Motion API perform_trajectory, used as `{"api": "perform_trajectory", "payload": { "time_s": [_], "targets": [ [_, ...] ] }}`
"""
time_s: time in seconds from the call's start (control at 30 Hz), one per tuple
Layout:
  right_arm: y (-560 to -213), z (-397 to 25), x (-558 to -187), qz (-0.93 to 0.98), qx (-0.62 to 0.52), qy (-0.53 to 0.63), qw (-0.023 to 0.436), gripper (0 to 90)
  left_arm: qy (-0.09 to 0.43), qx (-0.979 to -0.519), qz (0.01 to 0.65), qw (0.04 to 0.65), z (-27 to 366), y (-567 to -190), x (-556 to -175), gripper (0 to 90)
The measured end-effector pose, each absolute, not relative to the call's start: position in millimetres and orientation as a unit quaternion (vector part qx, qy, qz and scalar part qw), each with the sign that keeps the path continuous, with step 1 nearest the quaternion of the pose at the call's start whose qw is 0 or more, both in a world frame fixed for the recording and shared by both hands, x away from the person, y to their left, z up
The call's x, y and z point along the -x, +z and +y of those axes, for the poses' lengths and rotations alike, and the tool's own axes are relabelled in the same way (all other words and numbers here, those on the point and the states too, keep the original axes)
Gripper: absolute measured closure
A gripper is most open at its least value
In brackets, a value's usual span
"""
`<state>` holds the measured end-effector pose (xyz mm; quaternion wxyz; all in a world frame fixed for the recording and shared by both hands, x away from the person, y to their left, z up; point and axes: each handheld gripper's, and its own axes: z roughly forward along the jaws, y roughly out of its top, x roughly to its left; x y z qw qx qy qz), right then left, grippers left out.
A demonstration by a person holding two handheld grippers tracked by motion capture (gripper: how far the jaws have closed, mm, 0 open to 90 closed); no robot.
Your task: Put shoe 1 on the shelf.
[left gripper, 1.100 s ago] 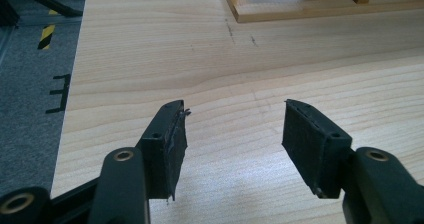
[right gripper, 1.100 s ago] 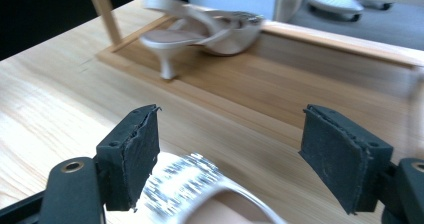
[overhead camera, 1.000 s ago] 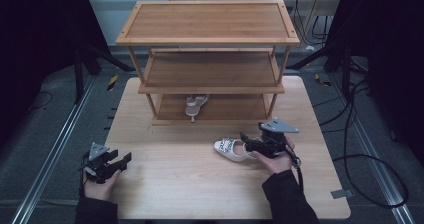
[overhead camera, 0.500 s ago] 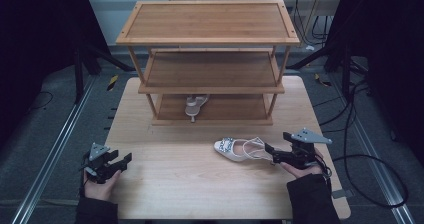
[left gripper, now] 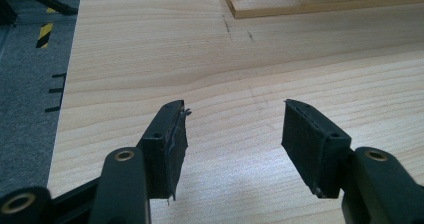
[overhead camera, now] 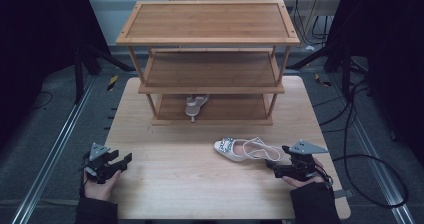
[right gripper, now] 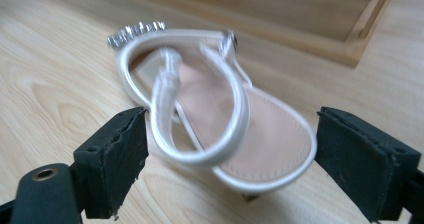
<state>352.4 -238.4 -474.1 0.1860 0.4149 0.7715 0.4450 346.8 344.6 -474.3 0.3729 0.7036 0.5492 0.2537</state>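
Note:
A white strappy sandal (overhead camera: 247,150) (right gripper: 215,119) with a jewelled toe lies on the wooden table (overhead camera: 200,194), right of the middle. My right gripper (overhead camera: 279,161) (right gripper: 235,134) is open. Its jaws stand wide on either side of the sandal's heel end and do not press on it. My left gripper (overhead camera: 120,161) (left gripper: 232,129) rests open near the table's front left, with bare wood between its jaws. A matching sandal (overhead camera: 196,105) lies on the bottom shelf of the wooden rack (overhead camera: 210,19).
The three-tier rack fills the back half of the table; its base edge (left gripper: 310,6) lies ahead of the left gripper. Dark floor, metal rails (overhead camera: 50,149) and cables (overhead camera: 370,184) surround the table.
The right gripper drew back to the right and toward the front edge, and its jaws now stand open around the sandal's heel. The sandal shifted slightly right. The left gripper stayed put.

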Motion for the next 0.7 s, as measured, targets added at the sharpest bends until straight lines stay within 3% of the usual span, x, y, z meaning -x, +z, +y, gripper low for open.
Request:
{"api": "perform_trajectory", "payload": {
  "time_s": [0.17,0.3,0.7],
  "targets": [
    [-484,-233,-356,0.783,-0.409,0.429,0.187,19.6,0.253,-0.705,0.548,0.373,344,-474,-347,42.1],
    [-483,-237,-353,0.778,-0.412,0.43,0.199,32.9,0.253,-0.706,0.548,0.372,344,-475,-347,42.2],
    [-481,-233,-321,0.774,-0.423,0.438,0.174,40.6,0.254,-0.705,0.547,0.373,344,-474,-346,42.2]
  ]
}}
